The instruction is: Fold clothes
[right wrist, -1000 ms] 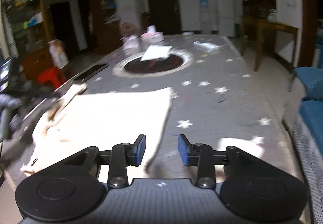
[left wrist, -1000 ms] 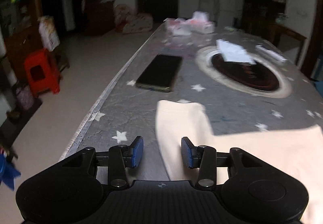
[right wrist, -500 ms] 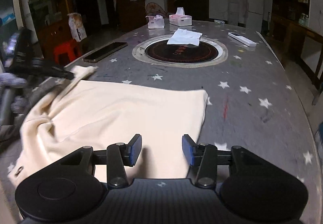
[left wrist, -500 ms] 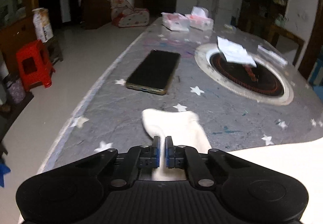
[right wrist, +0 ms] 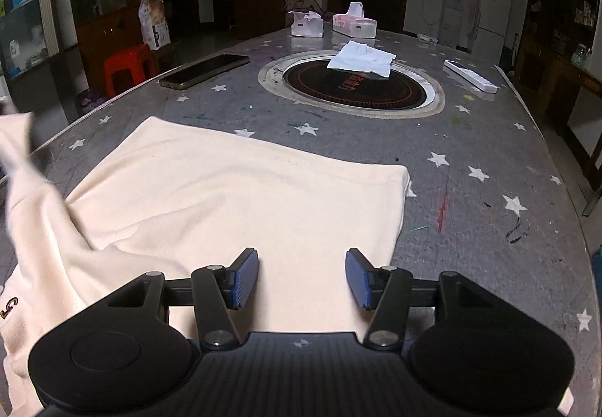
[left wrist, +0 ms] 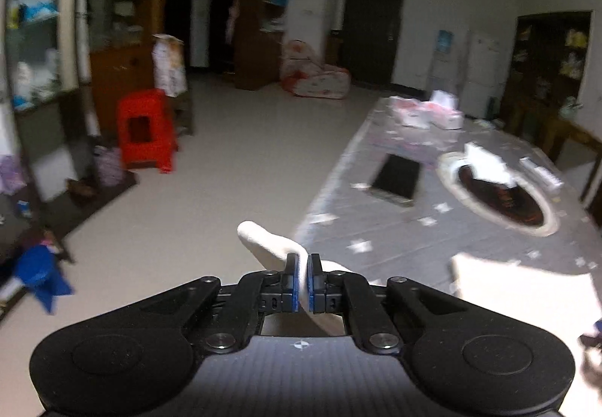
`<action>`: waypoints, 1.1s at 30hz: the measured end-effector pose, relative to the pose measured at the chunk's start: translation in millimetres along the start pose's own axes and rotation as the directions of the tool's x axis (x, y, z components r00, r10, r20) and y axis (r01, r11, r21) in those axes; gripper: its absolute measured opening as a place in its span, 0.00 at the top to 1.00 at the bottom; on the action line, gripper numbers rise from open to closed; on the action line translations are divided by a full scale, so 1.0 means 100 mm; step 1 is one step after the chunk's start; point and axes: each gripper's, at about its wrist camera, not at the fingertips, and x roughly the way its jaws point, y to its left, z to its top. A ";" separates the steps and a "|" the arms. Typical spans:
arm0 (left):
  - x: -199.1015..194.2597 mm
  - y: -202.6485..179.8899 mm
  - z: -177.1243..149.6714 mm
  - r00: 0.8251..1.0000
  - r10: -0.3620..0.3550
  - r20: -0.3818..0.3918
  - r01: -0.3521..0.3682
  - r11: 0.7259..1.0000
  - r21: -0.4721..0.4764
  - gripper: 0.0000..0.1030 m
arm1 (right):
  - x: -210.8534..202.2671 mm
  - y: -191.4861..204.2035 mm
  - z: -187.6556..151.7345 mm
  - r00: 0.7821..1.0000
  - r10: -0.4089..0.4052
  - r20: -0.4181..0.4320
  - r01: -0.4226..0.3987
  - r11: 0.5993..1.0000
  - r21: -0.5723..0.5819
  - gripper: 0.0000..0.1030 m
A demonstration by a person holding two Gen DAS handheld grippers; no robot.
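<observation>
A cream sweatshirt [right wrist: 240, 198] lies spread on the grey star-patterned table [right wrist: 489, 138]. My left gripper [left wrist: 303, 279] is shut on its sleeve [left wrist: 267, 244] and holds the cuff lifted beyond the table's left edge. That raised sleeve also shows in the right wrist view [right wrist: 17, 149] at the far left. My right gripper [right wrist: 303, 276] is open and empty, just above the garment's near right part.
A black phone [right wrist: 205, 70], a round black hotplate [right wrist: 357, 84] with a white cloth [right wrist: 363, 57] on it, two tissue boxes [right wrist: 331, 23] and a white remote [right wrist: 470, 76] lie farther back. A red stool [left wrist: 145, 127] stands on the floor at left.
My left gripper closed on the sleeve and has lifted it up and left off the table. My right gripper has come over the garment and stayed open.
</observation>
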 end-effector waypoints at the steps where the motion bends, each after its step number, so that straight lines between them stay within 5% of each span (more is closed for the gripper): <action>1: 0.00 0.05 -0.05 1.000 0.022 -0.018 -0.022 1.000 0.004 0.95 | -0.01 0.01 -0.01 1.000 0.001 0.000 -0.001 1.000 -0.001 0.49; 8: 0.23 0.16 -0.31 0.977 0.108 -0.184 -0.104 0.994 0.033 0.84 | -0.07 0.03 -0.04 1.000 0.010 0.003 -0.010 1.000 0.004 0.47; 10: 0.20 0.10 -0.26 0.980 0.119 -0.159 -0.114 0.993 0.039 0.69 | -0.07 0.00 -0.03 1.000 0.003 0.006 -0.003 1.000 0.015 0.47; 13: 0.15 0.00 -0.15 0.988 0.111 -0.111 -0.106 0.993 0.053 0.66 | -0.07 -0.05 0.00 1.000 -0.008 0.010 0.008 0.999 0.034 0.47; 18: 0.26 -0.42 -0.04 0.993 -0.053 -0.101 0.064 0.992 0.110 0.66 | -0.06 -0.14 0.04 0.999 -0.027 0.017 0.026 0.998 0.065 0.51; 24: 0.68 -1.13 -0.04 0.960 -0.223 -0.172 0.255 0.947 0.194 0.66 | 0.02 -0.27 0.12 0.999 -0.046 0.020 0.044 0.993 0.109 0.58; 29: 1.06 -1.55 -0.05 0.944 -0.236 -0.231 0.295 0.917 0.269 0.66 | 0.09 -0.42 0.18 0.997 -0.073 0.012 0.071 0.987 0.144 0.65; 33: 1.19 -1.70 -0.08 0.931 -0.261 -0.255 0.335 0.890 0.311 0.73 | 0.20 -0.52 0.20 0.998 -0.068 -0.009 0.069 0.985 0.155 0.81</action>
